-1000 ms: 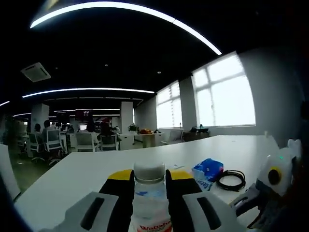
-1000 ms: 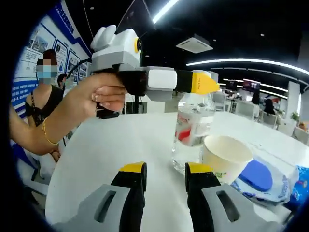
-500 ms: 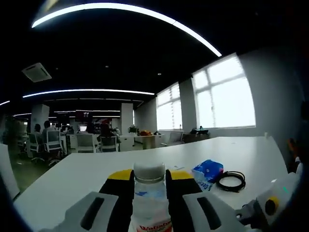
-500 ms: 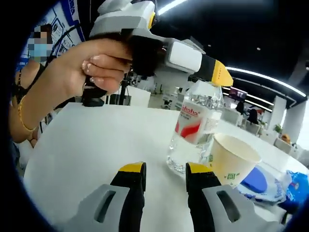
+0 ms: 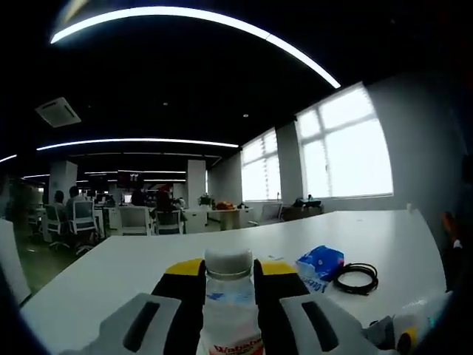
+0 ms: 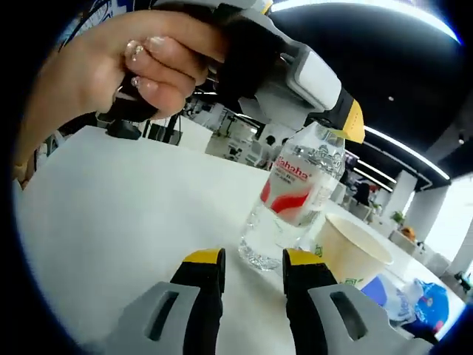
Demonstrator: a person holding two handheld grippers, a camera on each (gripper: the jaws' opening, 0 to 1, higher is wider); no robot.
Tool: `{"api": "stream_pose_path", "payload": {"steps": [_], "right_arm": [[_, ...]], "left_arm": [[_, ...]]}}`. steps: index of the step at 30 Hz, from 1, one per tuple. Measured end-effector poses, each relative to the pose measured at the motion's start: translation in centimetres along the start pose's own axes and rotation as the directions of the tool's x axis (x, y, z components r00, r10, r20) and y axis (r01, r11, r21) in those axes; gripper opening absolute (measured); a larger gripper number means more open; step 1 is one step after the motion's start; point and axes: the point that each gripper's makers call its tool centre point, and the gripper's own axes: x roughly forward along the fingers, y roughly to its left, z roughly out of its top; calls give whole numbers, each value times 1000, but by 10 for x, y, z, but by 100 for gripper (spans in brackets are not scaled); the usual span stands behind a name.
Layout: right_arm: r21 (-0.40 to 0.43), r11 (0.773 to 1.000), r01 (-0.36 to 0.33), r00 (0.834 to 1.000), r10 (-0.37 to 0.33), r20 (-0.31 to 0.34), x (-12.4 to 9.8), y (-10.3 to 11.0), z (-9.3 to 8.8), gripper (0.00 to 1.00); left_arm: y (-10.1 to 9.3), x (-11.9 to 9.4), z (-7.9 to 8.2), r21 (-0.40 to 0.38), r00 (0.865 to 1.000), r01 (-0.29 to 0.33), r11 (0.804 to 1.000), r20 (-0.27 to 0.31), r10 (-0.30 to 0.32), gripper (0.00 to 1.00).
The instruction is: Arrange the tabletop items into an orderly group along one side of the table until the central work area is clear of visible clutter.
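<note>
L gripper (image 5: 228, 292): black jaws w/ yellow tips are being held clenched on the clear plastic water bottle w/ white cap and red-and-white label (image 5: 229, 296), gripped just below the cap. In the right gripper view the same gripper (image 6: 325, 111) is being carried in a hand (image 6: 126, 59), w/ the bottle (image 6: 284, 203) standing tilted, base seemingly touching the white tabletop (image 6: 111, 200), though contact can't be confirmed.

R gripper (image 6: 247, 270): jaws are being held slightly apart w/ nothing between them; being pointed low over the table toward the bottle base.

Other items being noted:
- Cream paper cup w/ green print (image 6: 351, 248), upright, just beside the bottle.
- Blue-and-white soft wipes pack (image 6: 395, 292) behind the cup; a blue crinkled packet (image 6: 432, 307) beyond it.
- In the left gripper view, a blue-and-white crinkled plastic packet (image 5: 319, 265) just beside a coiled black cable (image 5: 356, 275), near the far table edge.

Progress, as judged: grouping is being built up. Bottle, cup and wipes are being gathered close together. Bottle not yet released. Packet and cable possibly still to be drawn in; whether they're already w/ the group can't be told.
</note>
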Motion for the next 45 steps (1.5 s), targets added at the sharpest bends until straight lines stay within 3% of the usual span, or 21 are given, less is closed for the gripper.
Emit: {"api": "stream_pose_path", "payload": {"steps": [10, 19, 29, 38, 45], "right_arm": [[147, 989, 25, 1000, -25, -2, 21, -12, 4, 36], [224, 974, 13, 1000, -12, -3, 34, -15, 0, 40], [204, 978, -45, 999, 38, 38, 38, -9, 3, 39], [226, 972, -62, 997, 51, 56, 40, -7, 4, 38], [198, 978, -64, 997, 53, 59, 43, -4, 8, 38]], "left_arm": [[-1, 0, 0, -3, 1000, 15, 1000, -1, -15, 24], [-2, 0, -1, -10, 1000, 26, 1000, -1, -26, 24], [5, -3, -1, -10, 1000, 23, 1000, 4, -23, 23], [6, -3, 0, -26, 999, 46, 999, 6, -46, 22], [9, -8, 1, -22, 999, 43, 999, 4, -43, 22]]}}
